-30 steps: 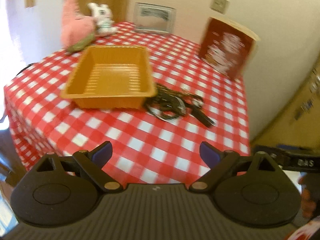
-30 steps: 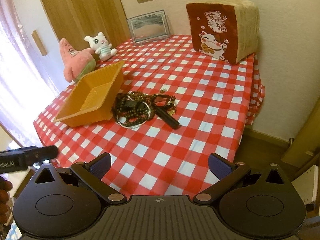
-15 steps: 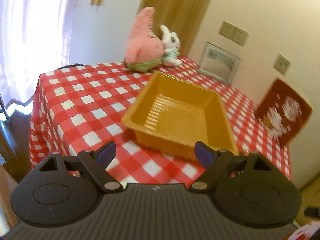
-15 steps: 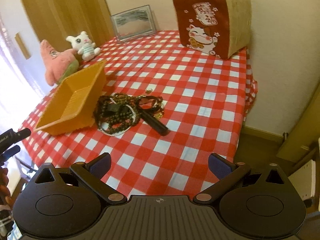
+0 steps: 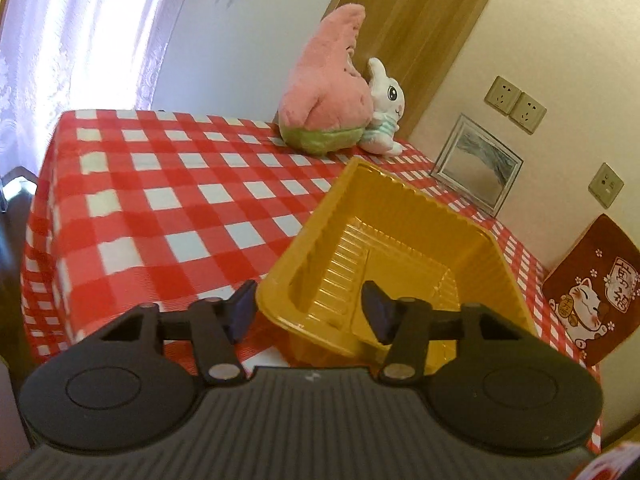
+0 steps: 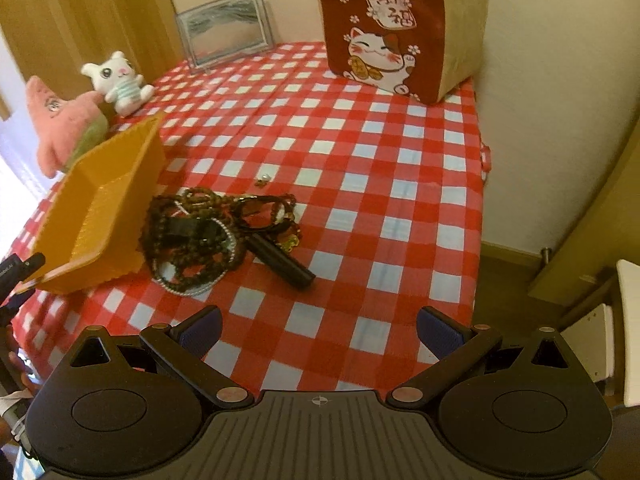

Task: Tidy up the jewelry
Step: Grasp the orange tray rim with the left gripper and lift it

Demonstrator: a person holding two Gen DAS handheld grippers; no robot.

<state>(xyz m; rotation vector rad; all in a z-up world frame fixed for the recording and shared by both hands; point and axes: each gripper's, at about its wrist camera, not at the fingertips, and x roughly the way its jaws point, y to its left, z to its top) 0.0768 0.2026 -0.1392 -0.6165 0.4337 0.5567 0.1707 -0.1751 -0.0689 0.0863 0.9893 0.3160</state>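
Orange plastic tray [image 5: 308,236] at the left side of the bench [image 6: 360,140], its near corner caught between the fingers of the left tool [image 5: 310,312]: one pad outside the wall, the other inside the basin. Partly open, that tool, with a gap showing on the inner side; not clamped, and cannot tell whether the outer pad touches the rim. From the right wrist view, tray apparently tipped, its near edge raised off the checked cloth.

Jewelry not yet in the tray: a tangled heap of dark beaded bracelets [image 6: 192,240] just beside the tray's wall, a black cylindrical piece [image 6: 280,260] lying across the heap's right side, a tiny pale charm [image 6: 264,178] apart, further back. Right tool [image 6: 320,328] spread wide, empty, near the bench's front edge and well short of the heap.

Risks, judged from here:
- Thin, light tray likely to buckle or skid if pinched at a corner, shoving into the beads.
- Tangled strands likely to lift as a clump, shedding pieces onto the cloth or over the edge.
- Charm easy to overlook, hard to pinch.
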